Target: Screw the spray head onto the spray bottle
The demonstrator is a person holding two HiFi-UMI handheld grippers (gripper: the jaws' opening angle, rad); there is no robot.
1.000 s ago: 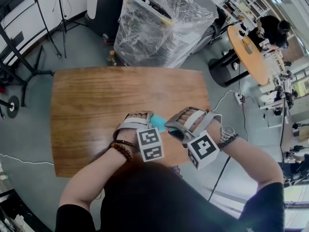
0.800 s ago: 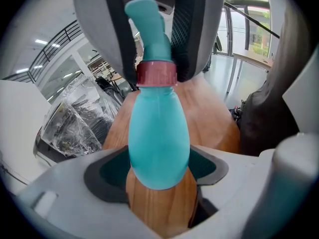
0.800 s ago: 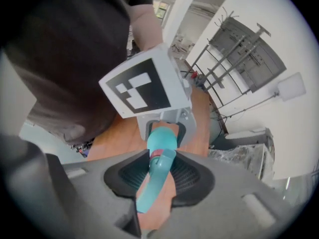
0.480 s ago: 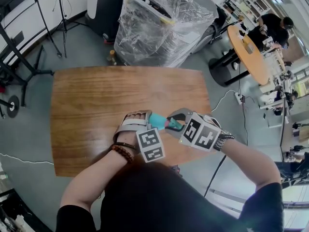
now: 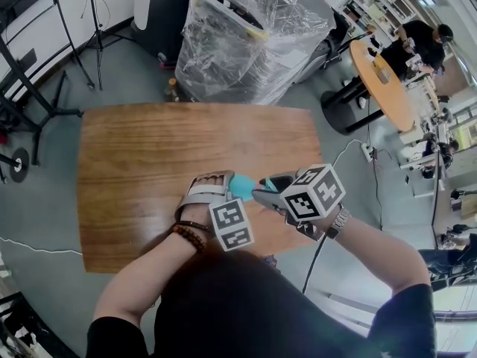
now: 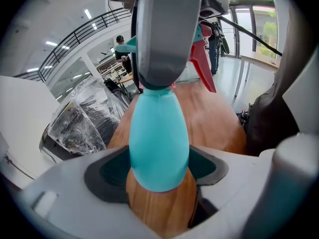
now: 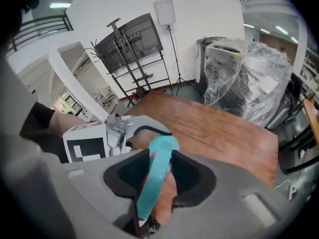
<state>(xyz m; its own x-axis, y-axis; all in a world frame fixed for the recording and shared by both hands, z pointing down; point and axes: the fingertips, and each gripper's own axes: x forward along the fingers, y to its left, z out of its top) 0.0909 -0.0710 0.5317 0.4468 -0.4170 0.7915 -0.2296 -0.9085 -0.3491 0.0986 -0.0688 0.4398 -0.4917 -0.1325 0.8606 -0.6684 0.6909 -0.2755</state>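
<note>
Left gripper [image 5: 221, 183] pinches the rounded body of the turquoise plastic spray bottle [image 6: 159, 143], just above the brown wooden table [image 5: 149, 155]. Right gripper [image 5: 262, 192] is pressed on the turquoise spray head with a pink trigger [image 7: 155, 178], which sits at the bottle's neck.

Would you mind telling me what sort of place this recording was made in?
Probably an open lab or workshop hall: a plastic-wrapped machine, a screen rack and shelves stand around the wooden table.
</note>
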